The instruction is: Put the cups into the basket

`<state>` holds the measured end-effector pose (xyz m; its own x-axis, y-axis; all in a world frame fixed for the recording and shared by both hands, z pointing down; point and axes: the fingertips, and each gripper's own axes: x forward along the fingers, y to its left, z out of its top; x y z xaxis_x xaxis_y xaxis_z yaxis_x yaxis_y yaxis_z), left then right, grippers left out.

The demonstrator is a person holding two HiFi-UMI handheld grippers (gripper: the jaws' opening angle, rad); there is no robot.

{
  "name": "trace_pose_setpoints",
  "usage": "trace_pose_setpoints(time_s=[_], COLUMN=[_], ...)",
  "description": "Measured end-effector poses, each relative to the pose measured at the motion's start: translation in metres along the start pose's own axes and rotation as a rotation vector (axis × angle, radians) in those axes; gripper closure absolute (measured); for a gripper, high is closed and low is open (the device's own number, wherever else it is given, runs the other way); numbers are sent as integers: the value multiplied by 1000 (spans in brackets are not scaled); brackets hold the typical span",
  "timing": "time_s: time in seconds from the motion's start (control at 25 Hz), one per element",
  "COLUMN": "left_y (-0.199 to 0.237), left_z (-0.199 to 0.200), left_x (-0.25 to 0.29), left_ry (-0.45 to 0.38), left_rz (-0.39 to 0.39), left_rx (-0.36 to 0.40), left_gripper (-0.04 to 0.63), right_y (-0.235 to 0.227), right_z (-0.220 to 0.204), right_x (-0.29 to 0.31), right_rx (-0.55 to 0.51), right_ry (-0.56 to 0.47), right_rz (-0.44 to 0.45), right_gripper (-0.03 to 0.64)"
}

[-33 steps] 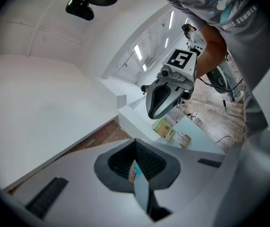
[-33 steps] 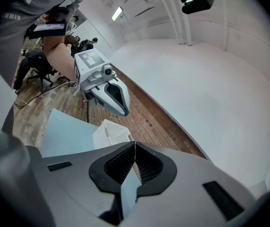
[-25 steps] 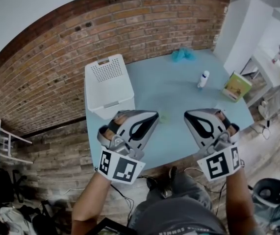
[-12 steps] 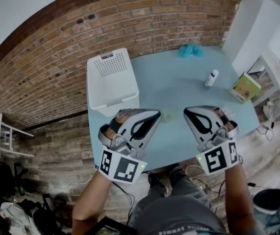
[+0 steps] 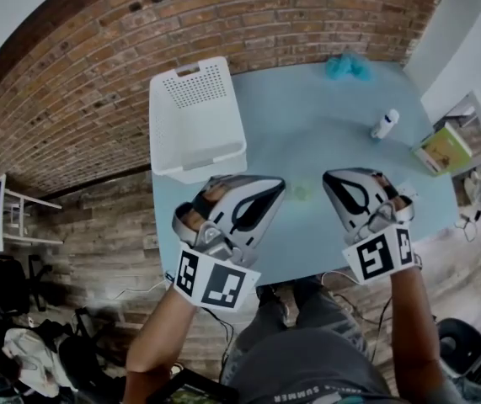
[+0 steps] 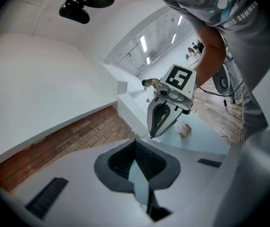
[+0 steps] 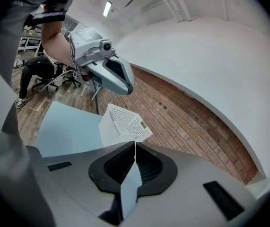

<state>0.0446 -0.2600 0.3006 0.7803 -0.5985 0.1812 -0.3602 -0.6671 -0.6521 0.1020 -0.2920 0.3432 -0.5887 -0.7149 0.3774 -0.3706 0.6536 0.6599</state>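
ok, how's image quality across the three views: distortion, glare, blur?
Head view: heavy fisheye, so the brick wall and the table edges bow; light is even, no glare, slightly soft. Left gripper view: black vignetted corners, ceiling lights blown out. Right gripper view: same vignette, white wall nearly washed out, basket sharp.

The middle of the light blue table (image 5: 324, 133) is bare, an open stretch running from centre frame up toward the brick wall (image 5: 97, 74). The white perforated basket (image 5: 196, 120) fills the table's upper left corner. On the right stand a small white bottle (image 5: 384, 125) and, at the edge, a green-yellow box (image 5: 445, 148). A crumpled teal thing (image 5: 347, 66) lies at the top. A small pale green thing (image 5: 301, 191) sits in the gap between the left gripper (image 5: 279, 185) and the right gripper (image 5: 328, 178).
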Motion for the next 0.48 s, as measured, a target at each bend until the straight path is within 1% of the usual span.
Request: trace_pose_setpoints(time_s=[0.36, 0.48], left_y=[-4, -5], left_z=[-32, -43], left_x=[30, 37], left_ry=[61, 86], left_rz=[-17, -22], left_rx=[-21, -11], left_gripper=[598, 598], right_y=[16, 19], right_z=[-49, -61], right_x=[47, 62], right_rx=[44, 45], right_ry=[34, 43], right_rz=[124, 152], right_gripper=[601, 600])
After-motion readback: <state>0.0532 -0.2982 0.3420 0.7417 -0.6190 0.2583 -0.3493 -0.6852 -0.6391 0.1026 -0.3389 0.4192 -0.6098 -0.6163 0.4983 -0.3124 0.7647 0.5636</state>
